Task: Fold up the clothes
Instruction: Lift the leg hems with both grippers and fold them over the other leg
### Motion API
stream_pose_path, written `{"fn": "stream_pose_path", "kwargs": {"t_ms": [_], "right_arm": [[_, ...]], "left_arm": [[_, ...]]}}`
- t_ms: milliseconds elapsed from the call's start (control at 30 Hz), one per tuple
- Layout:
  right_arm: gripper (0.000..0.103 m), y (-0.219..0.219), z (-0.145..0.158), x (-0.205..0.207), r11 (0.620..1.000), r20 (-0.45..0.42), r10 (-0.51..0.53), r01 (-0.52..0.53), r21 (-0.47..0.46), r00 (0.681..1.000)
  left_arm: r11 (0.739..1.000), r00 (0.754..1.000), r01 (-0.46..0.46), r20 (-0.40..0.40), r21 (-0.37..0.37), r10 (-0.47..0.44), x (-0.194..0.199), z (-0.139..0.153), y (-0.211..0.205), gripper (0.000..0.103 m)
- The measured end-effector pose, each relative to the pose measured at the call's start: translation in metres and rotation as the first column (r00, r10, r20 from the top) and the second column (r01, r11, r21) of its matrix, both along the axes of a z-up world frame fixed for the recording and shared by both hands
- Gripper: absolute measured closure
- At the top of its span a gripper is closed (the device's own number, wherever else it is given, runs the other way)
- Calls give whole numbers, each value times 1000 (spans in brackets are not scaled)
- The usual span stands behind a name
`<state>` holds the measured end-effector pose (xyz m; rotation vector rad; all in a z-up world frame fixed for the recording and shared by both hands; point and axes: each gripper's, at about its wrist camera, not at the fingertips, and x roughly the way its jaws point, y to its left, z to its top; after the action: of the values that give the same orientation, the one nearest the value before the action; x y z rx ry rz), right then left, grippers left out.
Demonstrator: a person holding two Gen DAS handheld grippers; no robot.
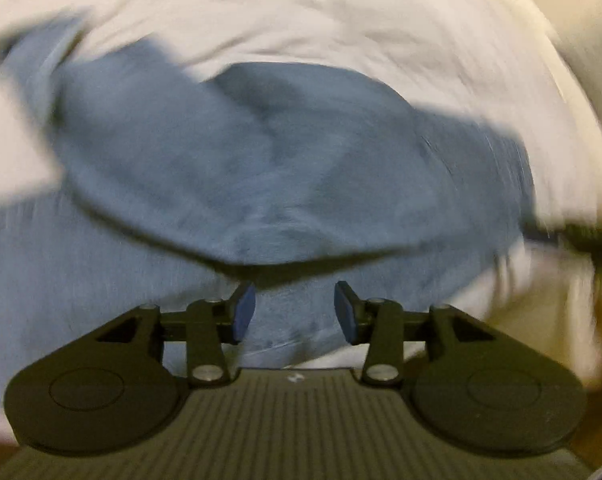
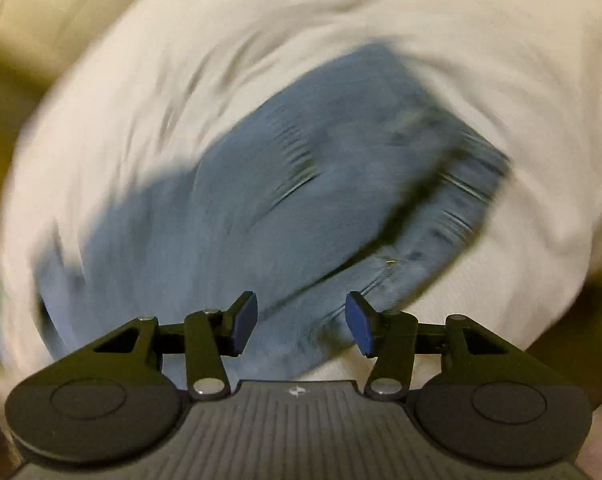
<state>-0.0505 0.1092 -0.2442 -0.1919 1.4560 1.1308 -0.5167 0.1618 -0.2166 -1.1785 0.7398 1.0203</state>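
Blue garment [image 1: 261,160] lies crumpled on white sheet [image 1: 261,12] (blurred); left gripper [image 1: 295,312] and right gripper [image 2: 301,322] both released.

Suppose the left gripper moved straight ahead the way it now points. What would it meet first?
Probably the blue garment: its folded edge hangs just beyond the open left gripper. Motion blur makes depth uncertain.

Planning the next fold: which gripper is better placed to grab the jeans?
Probably left. The left gripper is open right before a raised fold of the jeans. The right gripper, also open, faces flatter denim. Blur limits certainty.
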Motion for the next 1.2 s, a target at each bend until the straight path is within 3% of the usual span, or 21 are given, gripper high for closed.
{"fn": "stream_pose_path", "kwargs": {"t_ms": [67, 133, 233, 333, 467, 533, 600, 667, 767, 800, 867, 933, 967, 1033, 1100, 1200], "right_arm": [[51, -10, -9, 19, 991, -90, -126, 130, 37, 988], [50, -16, -17, 32, 972, -154, -215, 226, 57, 964], [50, -14, -24, 39, 958, -177, -262, 277, 70, 949], [50, -4, -31, 42, 951, -173, -283, 300, 81, 944], [50, 9, -45, 47, 937, -158, -324, 339, 80, 933], [50, 13, -56, 52, 929, -158, -346, 362, 83, 925], [51, 14, -62, 58, 918, -158, -370, 386, 87, 916], [77, 14, -61, 62, 913, -148, -378, 394, 102, 914], [90, 19, -39, 61, 932, -77, -318, 326, 155, 945], [91, 19, -30, 61, 938, -58, -295, 301, 175, 954], [92, 12, -16, 62, 941, -48, -269, 273, 201, 962], [92, 3, -6, 65, 944, -34, -252, 253, 214, 967], [93, 0, -8, 67, 947, -22, -250, 249, 204, 968], [93, -3, -21, 71, 954, -11, -253, 251, 160, 967], [93, 5, -37, 73, 961, 0, -251, 249, 122, 968], [93, 4, -38, 69, 966, 25, -230, 225, 124, 973]], "left_arm": [[982, 981, -185, 55, -23, 186, -20, -9, -4, 65], [936, 929, -348, 111, -56, 352, -35, -22, -7, 64], [856, 840, -509, 160, -92, 518, -52, -39, -10, 60], [786, 762, -609, 193, -111, 618, -67, -51, -8, 56], [723, 699, -683, 196, -105, 688, -86, -65, 7, 55], [711, 688, -698, 196, -89, 699, -94, -69, 18, 55], [710, 689, -701, 197, -61, 698, -101, -69, 30, 61], [735, 720, -678, 185, -14, 668, -103, -60, 40, 102], [795, 803, -594, 138, 120, 579, -94, -30, 42, 102], [807, 827, -562, 132, 183, 546, -88, -14, 36, 102], [805, 854, -520, 147, 286, 499, -81, 22, 14, 102], [793, 857, -513, 145, 330, 494, -80, 43, -13, 102], [797, 863, -499, 108, 339, 494, -77, 45, -25, 102], [835, 878, -453, -4, 313, 478, -70, 26, -43, 101], [864, 879, -439, -85, 246, 470, -62, -5, -51, 101], [870, 871, -433, -138, 235, 471, -51, -30, -57, 100]]}}
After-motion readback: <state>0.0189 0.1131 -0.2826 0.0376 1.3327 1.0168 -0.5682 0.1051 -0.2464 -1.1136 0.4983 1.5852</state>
